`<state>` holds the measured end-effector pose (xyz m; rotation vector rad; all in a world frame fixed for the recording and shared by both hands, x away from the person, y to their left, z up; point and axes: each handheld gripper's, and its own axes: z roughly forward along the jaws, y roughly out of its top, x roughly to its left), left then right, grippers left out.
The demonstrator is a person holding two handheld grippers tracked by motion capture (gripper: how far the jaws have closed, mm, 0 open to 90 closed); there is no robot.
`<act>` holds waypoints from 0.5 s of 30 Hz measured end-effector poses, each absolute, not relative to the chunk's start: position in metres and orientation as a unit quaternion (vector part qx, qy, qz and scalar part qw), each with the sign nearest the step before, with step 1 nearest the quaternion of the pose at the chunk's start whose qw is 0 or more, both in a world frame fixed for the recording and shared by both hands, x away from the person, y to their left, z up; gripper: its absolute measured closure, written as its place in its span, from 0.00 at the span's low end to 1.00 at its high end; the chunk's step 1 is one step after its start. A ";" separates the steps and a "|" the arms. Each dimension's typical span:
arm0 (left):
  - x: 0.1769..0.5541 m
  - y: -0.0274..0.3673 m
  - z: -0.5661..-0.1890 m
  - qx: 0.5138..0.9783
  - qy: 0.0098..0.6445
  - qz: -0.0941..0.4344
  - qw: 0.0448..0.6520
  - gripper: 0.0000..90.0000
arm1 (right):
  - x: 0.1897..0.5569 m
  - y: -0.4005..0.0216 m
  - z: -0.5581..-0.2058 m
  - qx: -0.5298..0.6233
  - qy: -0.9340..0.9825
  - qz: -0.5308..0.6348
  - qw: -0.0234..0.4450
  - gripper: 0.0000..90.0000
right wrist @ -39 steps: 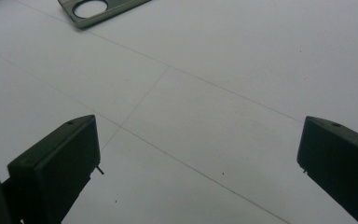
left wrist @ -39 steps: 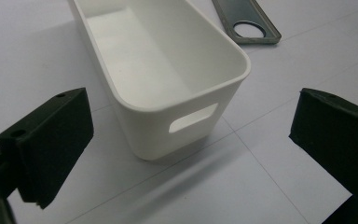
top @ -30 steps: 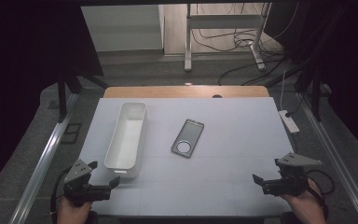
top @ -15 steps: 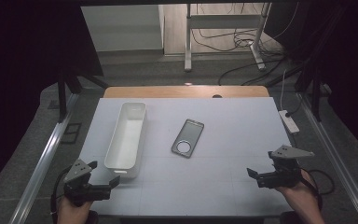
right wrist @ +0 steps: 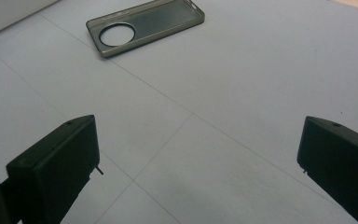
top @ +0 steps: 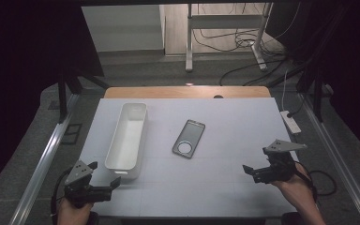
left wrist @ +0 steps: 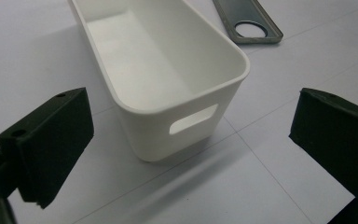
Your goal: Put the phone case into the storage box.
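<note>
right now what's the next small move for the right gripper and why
Probably ease the right gripper forward and to its left toward the phone case. Its fingers stand wide open with nothing between them, and the case lies flat on the mat, well ahead of it and beside the white bin. The left gripper sits open by the bin's near end.

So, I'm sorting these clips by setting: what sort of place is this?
Probably a lab or data-recording workstation, not a home. A white-covered table sits inside a metal rail frame, loose cables lie on the floor behind, and dark curtains hang around it.
</note>
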<state>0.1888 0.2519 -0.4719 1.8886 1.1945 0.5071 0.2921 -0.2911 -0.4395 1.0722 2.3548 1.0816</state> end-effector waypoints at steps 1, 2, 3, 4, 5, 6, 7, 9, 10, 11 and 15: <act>0.189 0.252 -0.472 0.751 0.475 0.202 0.412 0.00 | 0.293 -0.291 -0.439 0.376 0.828 0.381 0.167 0.00; 0.189 0.252 -0.472 0.752 0.474 0.201 0.412 0.00 | 0.294 -0.290 -0.439 0.376 0.828 0.381 0.166 0.00; 0.189 0.252 -0.472 0.752 0.473 0.201 0.411 0.00 | 0.296 -0.289 -0.439 0.375 0.829 0.380 0.166 0.00; 0.189 0.252 -0.472 0.753 0.473 0.201 0.411 0.00 | 0.297 -0.288 -0.439 0.375 0.829 0.380 0.165 0.00; 0.189 0.252 -0.472 0.753 0.472 0.201 0.412 0.00 | 0.299 -0.287 -0.439 0.375 0.829 0.381 0.164 0.00; 0.189 0.251 -0.472 0.754 0.471 0.201 0.412 0.00 | 0.300 -0.286 -0.438 0.375 0.830 0.379 0.163 0.00; 0.189 0.251 -0.472 0.754 0.470 0.202 0.412 0.00 | 0.301 -0.284 -0.438 0.374 0.831 0.377 0.165 0.00; 0.188 0.250 -0.472 0.756 0.466 0.204 0.411 0.00 | 0.304 -0.281 -0.437 0.374 0.832 0.377 0.161 0.00; 0.188 0.250 -0.472 0.757 0.465 0.204 0.410 0.00 | 0.305 -0.280 -0.437 0.375 0.831 0.380 0.159 0.00; 0.188 0.250 -0.472 0.757 0.465 0.204 0.410 0.00 | 0.305 -0.280 -0.437 0.375 0.831 0.380 0.159 0.00; 0.189 0.250 -0.472 0.759 0.465 0.202 0.409 0.00 | 0.311 -0.274 -0.437 0.372 0.830 0.385 0.156 0.00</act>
